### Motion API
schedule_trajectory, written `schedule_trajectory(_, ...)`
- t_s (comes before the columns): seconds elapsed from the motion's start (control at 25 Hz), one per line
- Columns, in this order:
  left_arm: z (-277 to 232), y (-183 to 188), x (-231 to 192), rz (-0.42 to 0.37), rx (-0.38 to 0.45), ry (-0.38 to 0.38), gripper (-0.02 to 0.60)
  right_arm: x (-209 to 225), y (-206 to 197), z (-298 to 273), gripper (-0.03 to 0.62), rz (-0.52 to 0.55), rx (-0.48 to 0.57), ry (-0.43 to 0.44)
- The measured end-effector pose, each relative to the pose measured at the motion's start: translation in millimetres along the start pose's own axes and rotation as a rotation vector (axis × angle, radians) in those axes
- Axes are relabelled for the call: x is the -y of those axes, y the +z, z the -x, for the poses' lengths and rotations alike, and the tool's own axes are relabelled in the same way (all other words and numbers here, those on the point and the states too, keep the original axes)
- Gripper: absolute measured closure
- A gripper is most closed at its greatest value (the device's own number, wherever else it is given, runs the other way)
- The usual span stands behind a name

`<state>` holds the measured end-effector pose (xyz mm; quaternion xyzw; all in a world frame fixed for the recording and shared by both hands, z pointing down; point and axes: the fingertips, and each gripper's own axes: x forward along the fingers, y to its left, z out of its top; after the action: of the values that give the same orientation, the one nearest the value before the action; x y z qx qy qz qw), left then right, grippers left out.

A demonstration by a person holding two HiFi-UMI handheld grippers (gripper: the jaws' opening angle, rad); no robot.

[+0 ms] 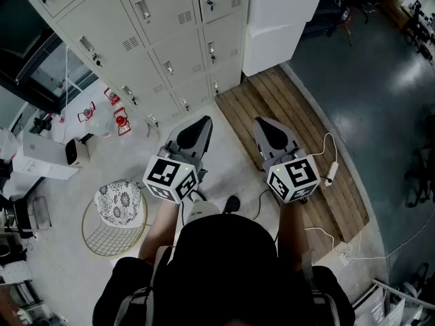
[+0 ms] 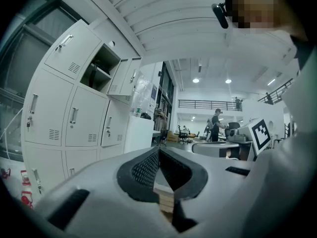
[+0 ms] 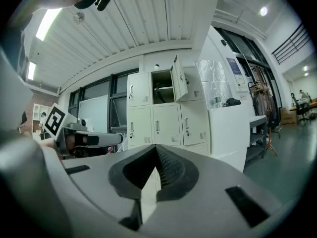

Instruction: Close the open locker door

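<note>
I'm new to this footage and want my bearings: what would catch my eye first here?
First, the one open locker door in the upper row of the cream locker bank, swung to the right of its dark compartment. Next, low in the head view, the left hand-held gripper and the right hand-held gripper, both with jaws together on nothing, pointing toward the lockers beside a wooden pallet.

Bright ceiling lights, strong fisheye warping, dark corners, jaws blurred
</note>
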<state>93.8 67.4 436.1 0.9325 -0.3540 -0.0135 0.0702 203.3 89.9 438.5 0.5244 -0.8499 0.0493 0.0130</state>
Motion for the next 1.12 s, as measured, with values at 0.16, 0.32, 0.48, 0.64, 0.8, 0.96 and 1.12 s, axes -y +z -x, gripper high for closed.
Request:
schedule_trajectory(0.16, -2.1, -2.8, -1.1, 0.0, -0.016, 0.008, 0.563, 2.1, -3.2, -2.2, 0.591, -0.001, -0.018, 0.001)
schedule_trajectory(0.32, -1.3, -6.9, -5.6, 0.004, -0.029, 0.022, 0.563, 1.7, -8.4, -6.5, 0.591, -0.002, -0.035, 0.007)
schedule_trajectory(0.48, 1.0, -14.5, -15.0, 0.009, -0.05, 0.026, 0.563, 2.1, -12.5, -16.0, 0.591, -0.033, -0.023, -0.004)
schedule_trajectory(0.64, 2.5, -13.6, -29.5, 0.031, -0.046, 0.0, 0.564, 0.0, -13.6, -32.4, 0.591, -0.044, -0.011, -0.008)
schedule_trajectory(0.8, -1.8, -2.5, -53.0, 0.055, -0.017, -0.023, 0.565, 1.8, -12.5, -54.4, 0.591, -0.051, -0.021, -0.028)
schedule_trajectory(0.96, -7.0, 8.9, -85.5, 0.05, -0.021, -0.043, 0.565, 2.2, -4.7, -85.7, 0.591, -0.054, -0.029, -0.06)
schedule_trajectory(1.12, -16.4, 16.5, -119.4, 0.047, -0.049, -0.097, 0.565, -4.5, 11.8, -121.6, 0.59, -0.042, -0.01, -0.074)
